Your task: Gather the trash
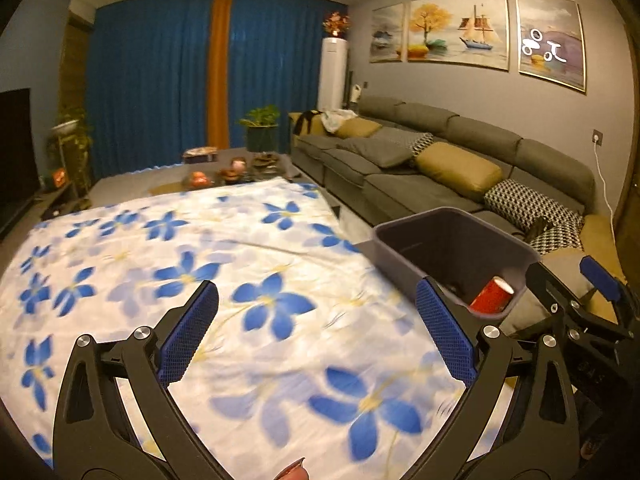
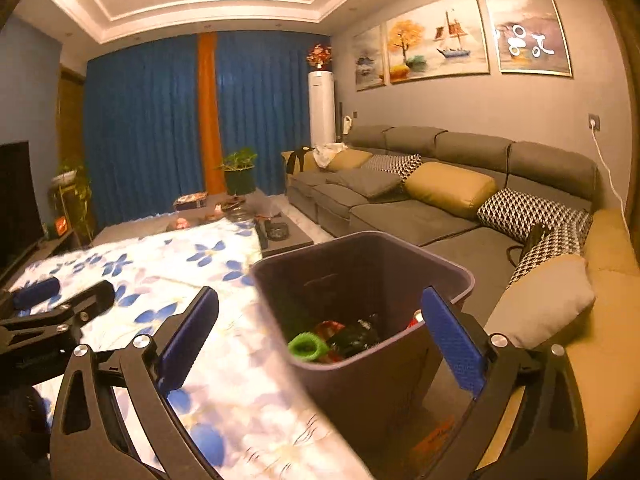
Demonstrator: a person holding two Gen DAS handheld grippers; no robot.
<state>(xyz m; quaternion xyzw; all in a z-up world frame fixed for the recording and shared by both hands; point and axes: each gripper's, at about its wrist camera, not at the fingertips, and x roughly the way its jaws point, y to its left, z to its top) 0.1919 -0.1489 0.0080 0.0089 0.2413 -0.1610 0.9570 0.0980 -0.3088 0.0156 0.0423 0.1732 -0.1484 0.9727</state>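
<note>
My left gripper stands open above a table covered by a white cloth with blue flowers; nothing lies between its blue pads. A dark grey bin stands off the table's right edge, with a red paper cup leaning inside. My right gripper is open and empty over the near rim of the bin. Inside the bin lie a green ring-shaped piece and some red and black scraps. Each gripper shows in the other's view: the right gripper and the left gripper.
A long grey sofa with mustard and checked cushions runs along the right wall, close behind the bin. Beyond the cloth, a low table carries small items and a potted plant. A television stands at the far left.
</note>
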